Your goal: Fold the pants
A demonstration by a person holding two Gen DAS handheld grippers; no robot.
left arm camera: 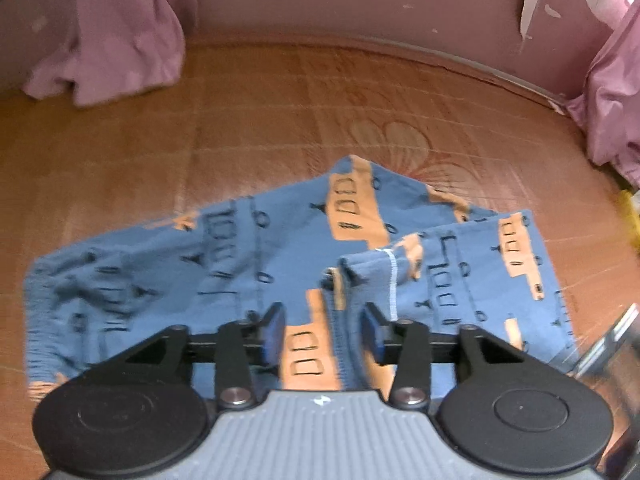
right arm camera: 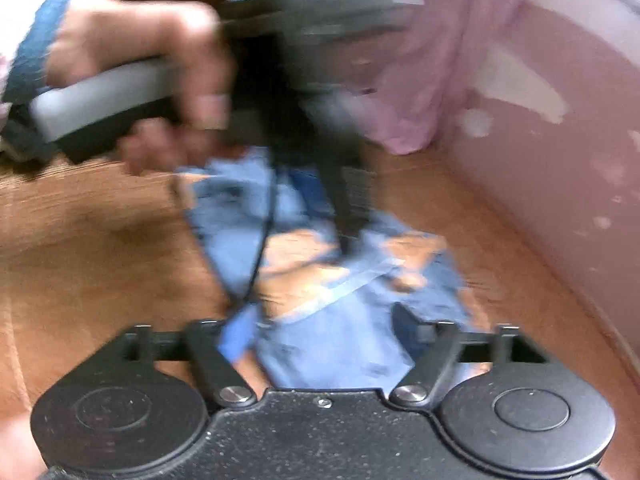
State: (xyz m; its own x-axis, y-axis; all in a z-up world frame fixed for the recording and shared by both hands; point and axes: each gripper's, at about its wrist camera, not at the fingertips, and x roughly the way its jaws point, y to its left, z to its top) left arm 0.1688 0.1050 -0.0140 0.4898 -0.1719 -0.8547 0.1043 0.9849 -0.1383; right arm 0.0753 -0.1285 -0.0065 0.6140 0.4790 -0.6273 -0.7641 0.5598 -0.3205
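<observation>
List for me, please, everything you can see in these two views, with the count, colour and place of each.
pants: one, blue with orange print, partly folded on the mat under both grippers
mat: one, orange-brown woven, beneath everything
curtains: two bunches, pink, at the far left and far right
wall: one, pink with peeling patches, behind the mat
yellow object: one, at the right edge, unidentifiable
left gripper: one, black, open over the pants
right gripper: one, black, open over the pants
hand: one, holding the left gripper's grey handle
</observation>
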